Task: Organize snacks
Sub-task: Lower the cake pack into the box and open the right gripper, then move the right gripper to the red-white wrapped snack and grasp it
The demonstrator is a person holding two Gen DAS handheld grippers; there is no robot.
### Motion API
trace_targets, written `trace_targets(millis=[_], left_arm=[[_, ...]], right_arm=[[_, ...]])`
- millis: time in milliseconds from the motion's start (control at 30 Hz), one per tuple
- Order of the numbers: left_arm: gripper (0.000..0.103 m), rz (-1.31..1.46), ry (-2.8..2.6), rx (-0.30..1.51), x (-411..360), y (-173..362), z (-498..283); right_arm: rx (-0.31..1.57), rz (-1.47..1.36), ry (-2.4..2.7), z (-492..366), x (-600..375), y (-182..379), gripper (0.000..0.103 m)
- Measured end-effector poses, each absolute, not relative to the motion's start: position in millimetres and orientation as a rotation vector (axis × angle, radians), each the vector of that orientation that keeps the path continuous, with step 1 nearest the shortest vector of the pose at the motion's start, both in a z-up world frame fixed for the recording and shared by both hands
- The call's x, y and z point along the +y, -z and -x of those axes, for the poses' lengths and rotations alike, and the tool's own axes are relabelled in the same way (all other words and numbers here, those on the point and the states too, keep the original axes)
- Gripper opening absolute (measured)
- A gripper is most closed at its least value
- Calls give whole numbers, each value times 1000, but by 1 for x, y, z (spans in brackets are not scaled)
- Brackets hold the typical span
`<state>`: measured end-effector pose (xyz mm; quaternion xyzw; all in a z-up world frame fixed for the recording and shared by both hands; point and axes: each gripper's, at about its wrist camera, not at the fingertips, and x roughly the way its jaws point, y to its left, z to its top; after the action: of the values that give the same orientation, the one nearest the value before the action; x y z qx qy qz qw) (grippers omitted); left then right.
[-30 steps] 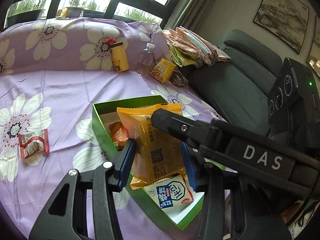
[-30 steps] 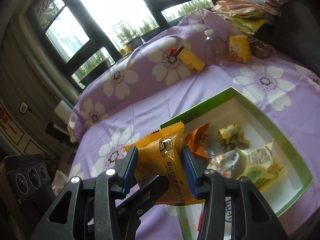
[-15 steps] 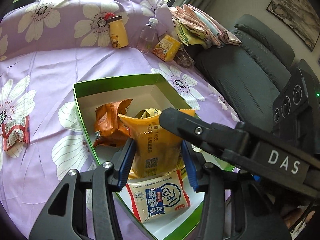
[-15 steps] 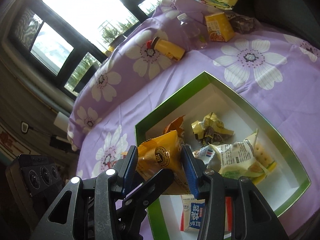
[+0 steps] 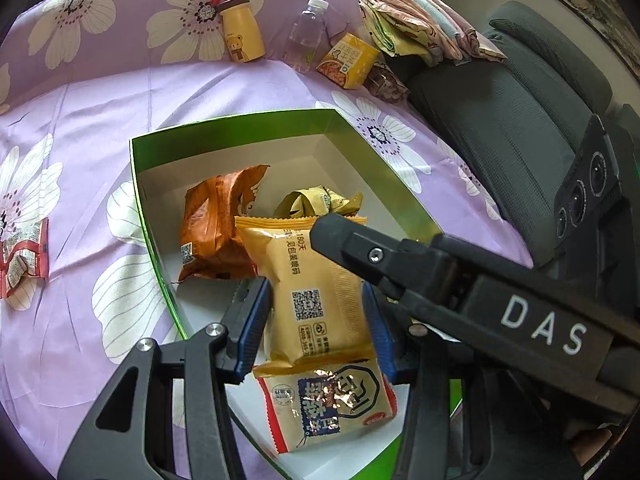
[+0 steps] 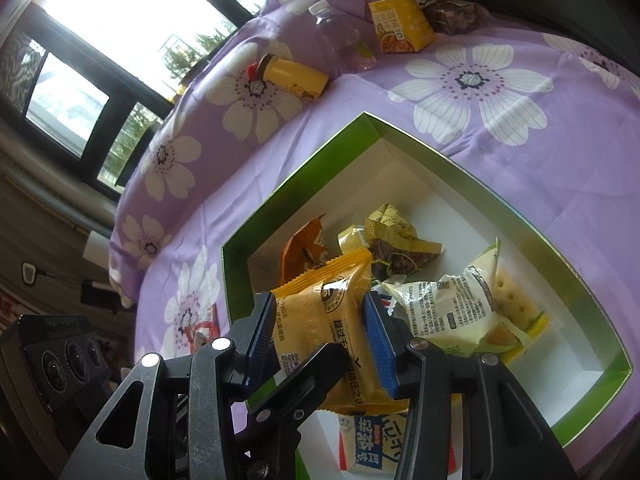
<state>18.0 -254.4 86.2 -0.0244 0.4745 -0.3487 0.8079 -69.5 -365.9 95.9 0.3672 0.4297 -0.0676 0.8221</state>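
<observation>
An orange-yellow snack packet [image 5: 316, 292] is held over the open green box [image 5: 240, 124]. My left gripper [image 5: 316, 320] is shut on its lower part. My right gripper [image 6: 320, 332] is shut on the same packet [image 6: 332, 312], and its black finger crosses the left wrist view. In the box lie a dark orange packet [image 5: 216, 224], a crumpled yellow wrapper [image 5: 316, 204], a red, white and blue packet [image 5: 328, 404] and a pale cracker packet [image 6: 468, 312]. A red and white packet [image 5: 20, 256] lies on the purple cloth left of the box.
A yellow bear bottle [image 5: 242, 42], a clear water bottle [image 5: 306, 36] and a yellow carton [image 5: 348, 62] stand at the back of the flowered cloth. Folded cloths [image 5: 420, 28] lie on a grey sofa [image 5: 504, 128] at the right. Windows are behind.
Both grippers, still holding the orange-yellow packet, have moved forward and down over the box. More of the box's inside shows now.
</observation>
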Motion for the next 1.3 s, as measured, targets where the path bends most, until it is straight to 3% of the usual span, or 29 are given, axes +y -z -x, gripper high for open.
trace_targets(millis=[300, 600, 1000, 1300], left_arm=[[46, 105, 747, 1024, -239, -90, -18], [48, 188, 693, 957, -170, -115, -13], [71, 215, 409, 910, -32, -103, -30], [70, 382, 367, 966, 23, -69, -75]], right_arm=[[910, -754, 190, 71, -366, -98, 48], [834, -678, 227, 73, -355, -117, 50], [762, -610, 179, 69, -323, -135, 68], [854, -552, 46, 38, -264, -123, 68]])
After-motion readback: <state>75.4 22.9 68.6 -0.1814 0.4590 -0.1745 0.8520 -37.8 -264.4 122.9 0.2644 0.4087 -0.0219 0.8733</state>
